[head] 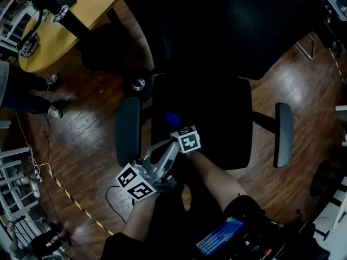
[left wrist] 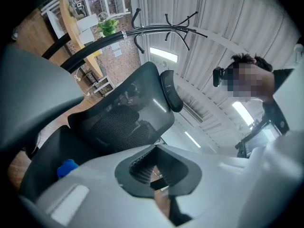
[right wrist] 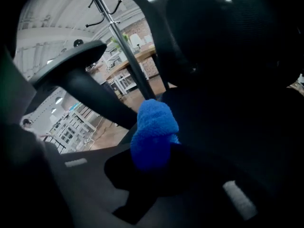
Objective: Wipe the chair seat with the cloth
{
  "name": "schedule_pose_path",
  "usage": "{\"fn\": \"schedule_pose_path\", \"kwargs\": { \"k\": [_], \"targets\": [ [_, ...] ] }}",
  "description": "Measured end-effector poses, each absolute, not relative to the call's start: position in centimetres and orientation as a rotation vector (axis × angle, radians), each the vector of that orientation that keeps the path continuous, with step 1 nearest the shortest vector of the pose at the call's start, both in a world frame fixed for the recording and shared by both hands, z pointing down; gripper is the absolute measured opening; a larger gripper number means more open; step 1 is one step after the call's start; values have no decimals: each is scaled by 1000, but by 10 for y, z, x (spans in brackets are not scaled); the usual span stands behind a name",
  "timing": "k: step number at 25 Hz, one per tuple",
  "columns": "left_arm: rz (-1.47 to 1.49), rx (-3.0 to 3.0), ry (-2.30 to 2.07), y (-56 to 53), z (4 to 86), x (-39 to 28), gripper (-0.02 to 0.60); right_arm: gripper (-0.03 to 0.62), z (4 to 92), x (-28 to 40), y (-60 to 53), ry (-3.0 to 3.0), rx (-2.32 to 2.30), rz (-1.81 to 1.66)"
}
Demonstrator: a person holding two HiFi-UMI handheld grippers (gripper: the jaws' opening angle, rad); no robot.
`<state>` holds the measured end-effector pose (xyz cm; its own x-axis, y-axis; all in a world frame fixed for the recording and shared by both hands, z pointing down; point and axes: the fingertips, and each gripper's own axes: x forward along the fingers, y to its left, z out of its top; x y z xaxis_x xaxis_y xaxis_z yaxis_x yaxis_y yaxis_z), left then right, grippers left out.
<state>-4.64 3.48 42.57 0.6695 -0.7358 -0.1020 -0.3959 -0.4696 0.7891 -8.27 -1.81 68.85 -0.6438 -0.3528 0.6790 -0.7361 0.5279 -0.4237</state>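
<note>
The black office chair's seat (head: 217, 118) lies in the middle of the head view, below its tall mesh backrest (left wrist: 128, 118). A bright blue cloth (head: 172, 118) rests on the seat's left part. My right gripper (head: 173, 125) is shut on this cloth (right wrist: 153, 134), which bulges up out of its dark jaws (right wrist: 152, 163). My left gripper (head: 165, 156) hangs just before the seat's front left corner, behind the right one and tilted upward. Its grey jaws (left wrist: 156, 169) look shut on nothing. The cloth (left wrist: 68, 168) shows small at that view's lower left.
Padded armrests (head: 127, 130) (head: 283, 134) flank the seat. A wooden table (head: 59, 28) stands at the upper left, with a person's shoes (head: 53, 111) on the plank floor nearby. A coat stand (right wrist: 118, 37) rises behind the chair. Striped tape (head: 73, 199) and a cable cross the floor.
</note>
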Motion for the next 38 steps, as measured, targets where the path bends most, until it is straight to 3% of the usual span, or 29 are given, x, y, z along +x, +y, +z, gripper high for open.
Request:
{"fn": "schedule_pose_path", "kwargs": {
  "k": [8,24,33,38],
  "targets": [
    [-554,2106,-878,38,432,-54,-8,40,703,-73,-15,-2246,874,944],
    [-517,2135,-773,25,429,-19,-8,40,708,200,-35,-1866,1402,939],
    [-507,2121,-764,23,423,-19,-8,40,689,209,-38,-1895,1450,913],
    [-490,2155,-744,22,384,-25,-7,40,579,171,-34,-2164,1429,844]
  ]
}}
